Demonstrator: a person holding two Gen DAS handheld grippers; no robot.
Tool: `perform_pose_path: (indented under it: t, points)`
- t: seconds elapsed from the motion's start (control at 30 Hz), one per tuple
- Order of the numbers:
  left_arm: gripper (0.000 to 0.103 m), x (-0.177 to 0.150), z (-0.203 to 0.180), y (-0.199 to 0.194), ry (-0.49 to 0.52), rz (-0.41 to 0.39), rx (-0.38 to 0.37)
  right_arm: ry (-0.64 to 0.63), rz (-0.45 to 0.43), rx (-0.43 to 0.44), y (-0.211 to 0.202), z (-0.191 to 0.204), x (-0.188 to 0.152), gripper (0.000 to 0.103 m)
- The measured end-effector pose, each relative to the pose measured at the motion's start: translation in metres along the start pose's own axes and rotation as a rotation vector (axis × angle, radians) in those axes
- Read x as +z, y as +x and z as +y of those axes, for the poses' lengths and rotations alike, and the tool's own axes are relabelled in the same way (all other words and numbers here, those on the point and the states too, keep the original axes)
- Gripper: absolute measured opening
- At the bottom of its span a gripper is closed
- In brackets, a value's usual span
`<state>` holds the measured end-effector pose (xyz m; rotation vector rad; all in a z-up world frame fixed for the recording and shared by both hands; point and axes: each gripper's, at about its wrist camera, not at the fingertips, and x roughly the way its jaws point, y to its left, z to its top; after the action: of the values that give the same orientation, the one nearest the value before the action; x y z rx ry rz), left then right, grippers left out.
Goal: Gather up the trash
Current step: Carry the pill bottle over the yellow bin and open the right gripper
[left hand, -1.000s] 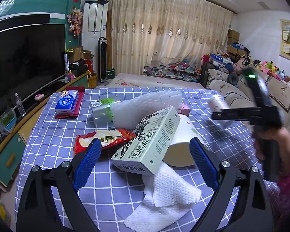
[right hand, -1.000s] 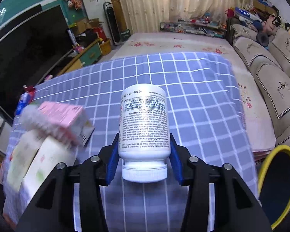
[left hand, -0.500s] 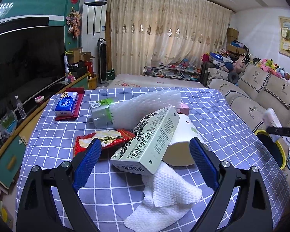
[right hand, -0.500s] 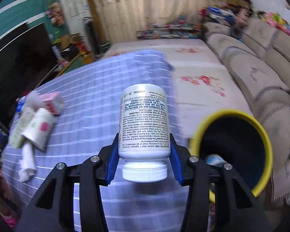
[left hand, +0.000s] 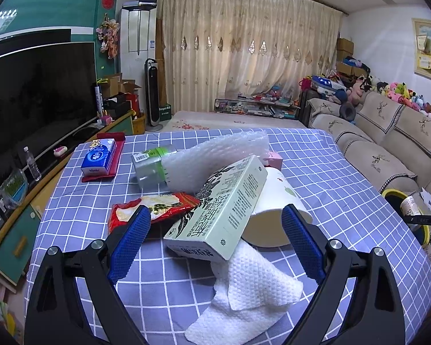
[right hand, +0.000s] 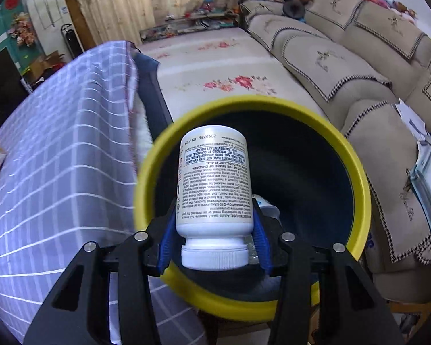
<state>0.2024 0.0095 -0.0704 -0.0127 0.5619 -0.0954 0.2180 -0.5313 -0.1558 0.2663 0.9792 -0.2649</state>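
Note:
My right gripper [right hand: 214, 238] is shut on a white pill bottle [right hand: 214, 184], cap toward me, held over the mouth of the yellow-rimmed bin [right hand: 356, 172]; some trash lies inside the bin. My left gripper [left hand: 215, 244] is open and empty over the table, just before a pile of trash: a pale green carton [left hand: 221, 207], a white paper cup [left hand: 275, 212], a white paper towel [left hand: 250, 290], a red snack wrapper [left hand: 152, 207], bubble wrap [left hand: 215, 155] and a green-capped jar [left hand: 149, 166]. The bin's rim [left hand: 393, 194] and the bottle show at the right edge of the left wrist view.
The table has a blue checked cloth [left hand: 330, 178], whose edge hangs beside the bin [right hand: 71, 143]. A blue tissue pack [left hand: 99, 158] on a red tray lies far left. A sofa [right hand: 344, 66] stands right of the bin. A TV cabinet [left hand: 28, 172] runs along the left.
My right gripper has carried the pill bottle from over the table to the right and now holds it over the bin's mouth. My left gripper has stayed still and open.

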Motion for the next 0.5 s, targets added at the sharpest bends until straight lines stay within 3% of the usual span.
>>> perform_pose_path:
  t: [0.27, 0.5]
  points:
    - [0.091, -0.001, 0.0, 0.001, -0.001, 0.001, -0.01, 0.018, 0.036, -0.013, 0.018, -0.002, -0.004, 0.046]
    - [0.091, -0.001, -0.001, 0.002, 0.002, 0.001, -0.014, 0.029, -0.002, 0.001, -0.004, 0.002, -0.004, 0.049]
